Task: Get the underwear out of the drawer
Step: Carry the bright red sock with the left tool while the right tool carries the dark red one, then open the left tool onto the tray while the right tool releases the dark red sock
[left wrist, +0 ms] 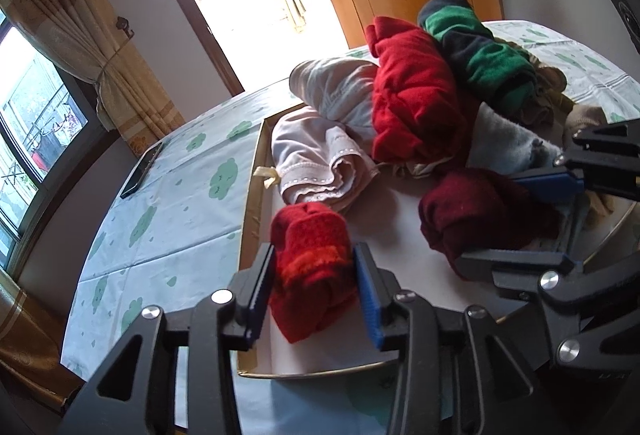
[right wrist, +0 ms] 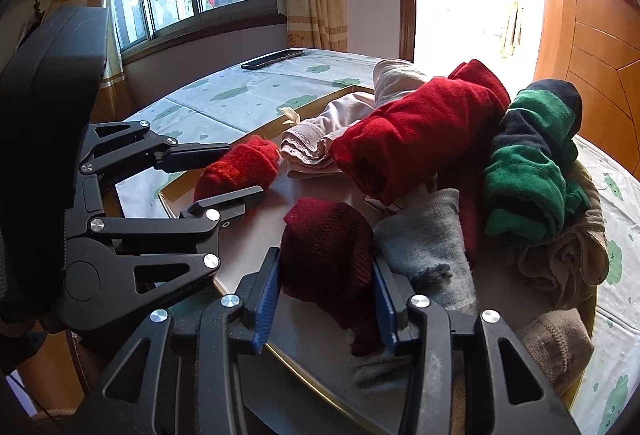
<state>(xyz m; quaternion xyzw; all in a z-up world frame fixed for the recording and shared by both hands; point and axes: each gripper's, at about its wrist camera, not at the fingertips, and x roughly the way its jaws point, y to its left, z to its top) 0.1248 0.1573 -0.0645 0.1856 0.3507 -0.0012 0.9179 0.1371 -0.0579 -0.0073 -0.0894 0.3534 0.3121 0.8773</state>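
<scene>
A shallow cardboard drawer lies on a cloud-print cloth, filled with rolled clothes. A bright red knit bundle rests on the drawer floor between the blue pads of my left gripper, whose jaws stand open close beside it. A dark maroon bundle lies between the pads of my right gripper, also open and flanking its sides. Each wrist view shows the other gripper: the right gripper around the maroon bundle, the left gripper around the red bundle. Pink lace-edged underwear lies behind.
Piled further back are a large red garment, a green and navy roll, a grey cloth and beige pieces. A black phone lies on the cloth to the left. Window, curtain and wooden door stand behind.
</scene>
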